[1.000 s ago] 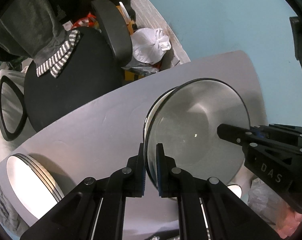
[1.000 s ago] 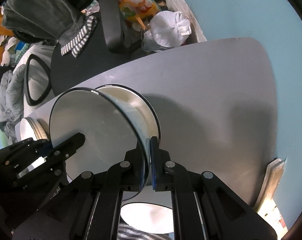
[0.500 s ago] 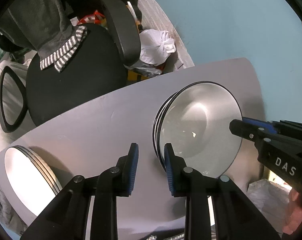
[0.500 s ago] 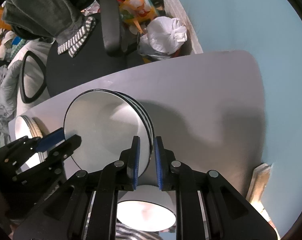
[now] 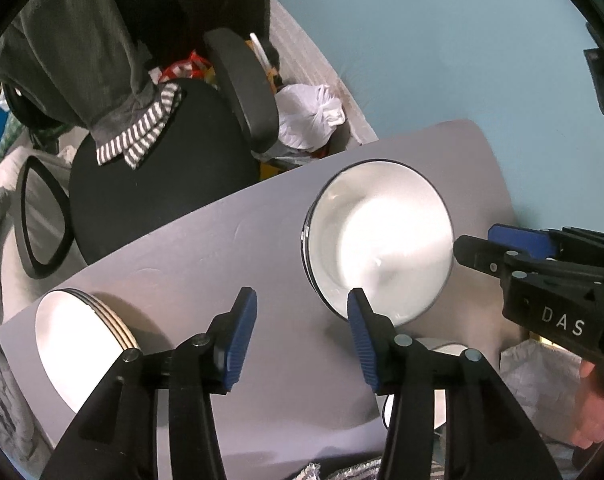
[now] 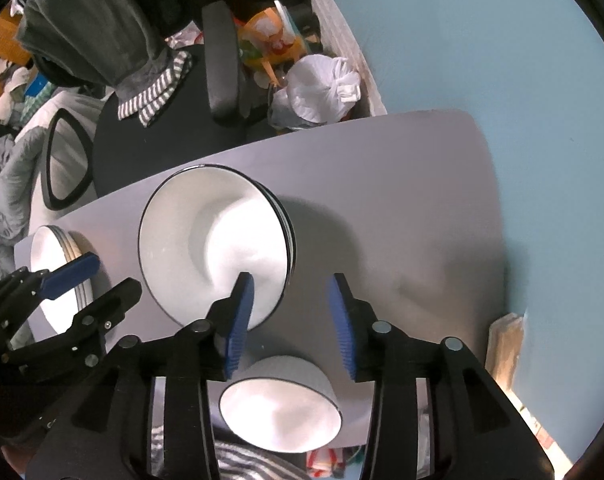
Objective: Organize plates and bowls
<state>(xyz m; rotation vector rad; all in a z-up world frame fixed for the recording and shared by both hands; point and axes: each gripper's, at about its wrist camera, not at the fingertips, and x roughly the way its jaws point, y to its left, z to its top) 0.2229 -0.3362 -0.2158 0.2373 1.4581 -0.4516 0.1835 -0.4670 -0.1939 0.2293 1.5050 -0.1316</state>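
Cluttered home room, black office chair [image 5: 157, 168] draped with clothes [image 5: 77, 48], tied white bag [image 6: 322, 88] by blue wall [image 5: 442, 48], grey table [image 6: 382, 184].

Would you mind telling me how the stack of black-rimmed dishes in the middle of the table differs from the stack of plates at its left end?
The middle stack is deep, with a thin black rim; the left-end stack is flat and shallow, its edges pale with no black line. The middle stack lies between the open left gripper and open right gripper; the left-end stack sits off to the side. Both are white and rest on the grey table.
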